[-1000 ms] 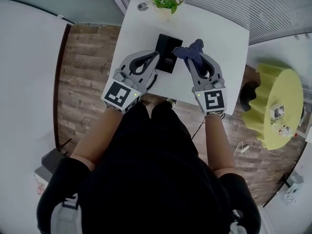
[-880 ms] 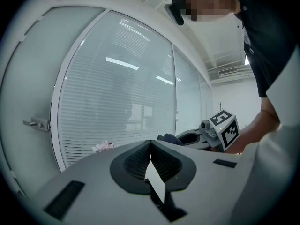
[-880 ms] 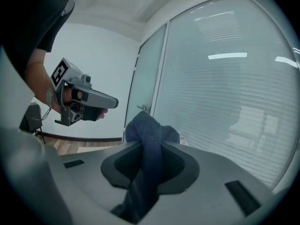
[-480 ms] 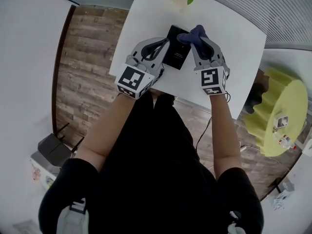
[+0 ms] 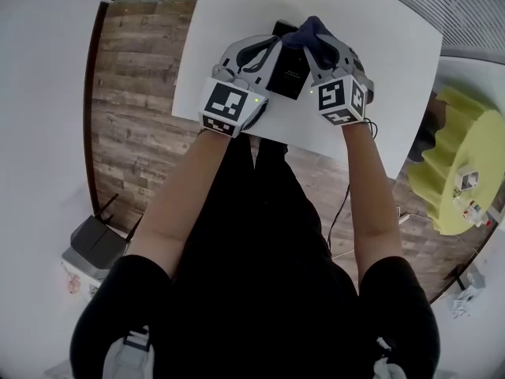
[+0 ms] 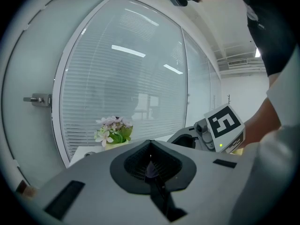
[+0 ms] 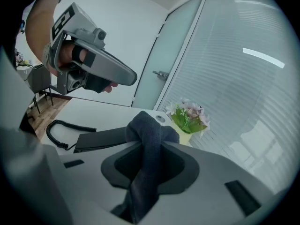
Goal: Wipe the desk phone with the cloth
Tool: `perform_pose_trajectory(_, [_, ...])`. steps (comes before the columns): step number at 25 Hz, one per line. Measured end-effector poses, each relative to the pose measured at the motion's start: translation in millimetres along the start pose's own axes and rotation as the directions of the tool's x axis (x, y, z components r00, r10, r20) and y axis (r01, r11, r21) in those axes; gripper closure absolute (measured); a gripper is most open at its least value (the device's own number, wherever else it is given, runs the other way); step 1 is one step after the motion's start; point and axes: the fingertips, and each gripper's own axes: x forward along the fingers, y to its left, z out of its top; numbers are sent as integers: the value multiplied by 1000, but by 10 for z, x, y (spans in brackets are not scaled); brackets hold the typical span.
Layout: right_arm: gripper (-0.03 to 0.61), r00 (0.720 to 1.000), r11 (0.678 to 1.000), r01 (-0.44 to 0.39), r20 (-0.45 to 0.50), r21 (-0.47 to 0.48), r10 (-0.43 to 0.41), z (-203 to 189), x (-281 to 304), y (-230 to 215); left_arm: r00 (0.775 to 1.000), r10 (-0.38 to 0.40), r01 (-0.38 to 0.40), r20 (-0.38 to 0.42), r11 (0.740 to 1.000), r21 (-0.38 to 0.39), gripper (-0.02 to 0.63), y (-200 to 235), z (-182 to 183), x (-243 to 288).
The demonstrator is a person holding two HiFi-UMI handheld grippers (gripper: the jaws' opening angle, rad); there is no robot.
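The black desk phone [image 5: 289,73] lies on the white table [image 5: 387,69] between my two grippers. My right gripper [image 5: 310,39] is shut on a dark blue cloth [image 5: 308,30], whose bunched end sits at the phone's far right corner. In the right gripper view the cloth [image 7: 148,137] runs up between the jaws, with the phone [image 7: 104,138] low behind it. My left gripper [image 5: 271,47] hangs at the phone's left edge, and in its own view the left gripper [image 6: 150,143] is shut with nothing between its jaws.
A pot of pink flowers [image 7: 188,116] stands at the table's far end, in front of a blinded glass wall. The phone's coiled cord [image 7: 57,128] trails off to the left. A yellow round stool [image 5: 465,172] stands right of the table, on a wooden floor [image 5: 130,93].
Both grippers have closed in on the phone. The right gripper has carried the cloth from beside the phone to its far right corner. The head camera has tilted, so the table sits higher.
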Motion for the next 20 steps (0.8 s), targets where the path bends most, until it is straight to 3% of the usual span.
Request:
perform_pose_trajectory(12, [483, 994, 990, -56, -99, -127, 44, -143, 193, 85, 999, -8, 8, -39, 1000, -9, 603, 39, -156, 171])
perform_pose_trajectory(20, [488, 989, 984, -85, -132, -160, 64, -176, 165, 252, 998, -24, 24, -62, 1000, -11, 603, -23, -255, 137])
